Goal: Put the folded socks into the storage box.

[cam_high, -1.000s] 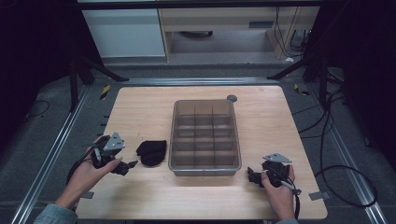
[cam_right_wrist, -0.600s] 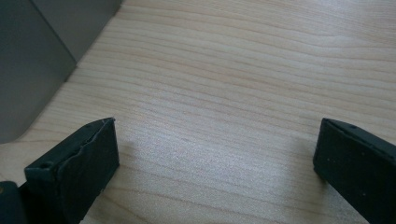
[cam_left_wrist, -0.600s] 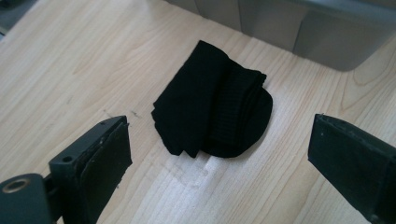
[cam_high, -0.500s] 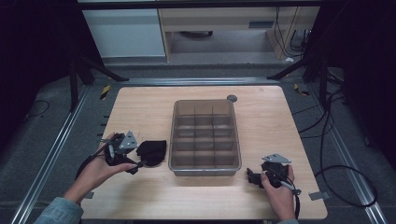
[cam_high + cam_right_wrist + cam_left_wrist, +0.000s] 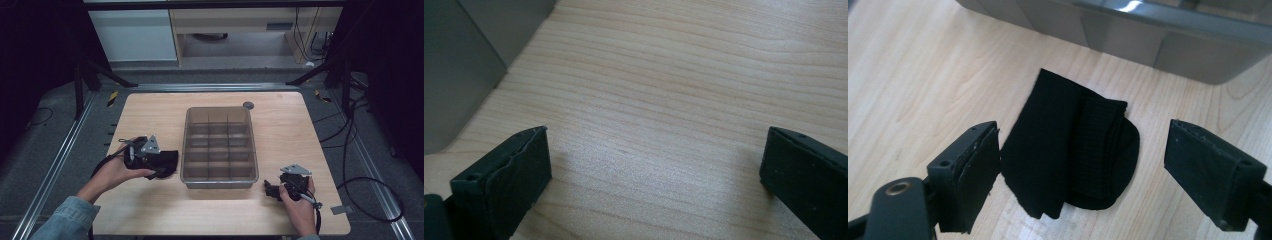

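A folded black sock (image 5: 1073,155) lies on the wooden table just left of a grey divided bin (image 5: 218,145). In the high view the sock (image 5: 169,161) is partly covered by my left gripper (image 5: 159,165). In the left gripper view that gripper (image 5: 1083,170) is open, its jaws standing on either side of the sock without touching it. My right gripper (image 5: 270,190) rests near the table's front right, beside the bin's front right corner. In the right gripper view it (image 5: 656,175) is open over bare wood, nothing between its jaws.
The bin's compartments look empty. A small dark round disc (image 5: 248,105) lies on the table behind the bin. Cables (image 5: 365,165) trail on the floor at the right. The table (image 5: 150,215) has bare wood in front and on both sides.
My left gripper has moved right toward the bin and now straddles the black sock. The right gripper has stayed put.
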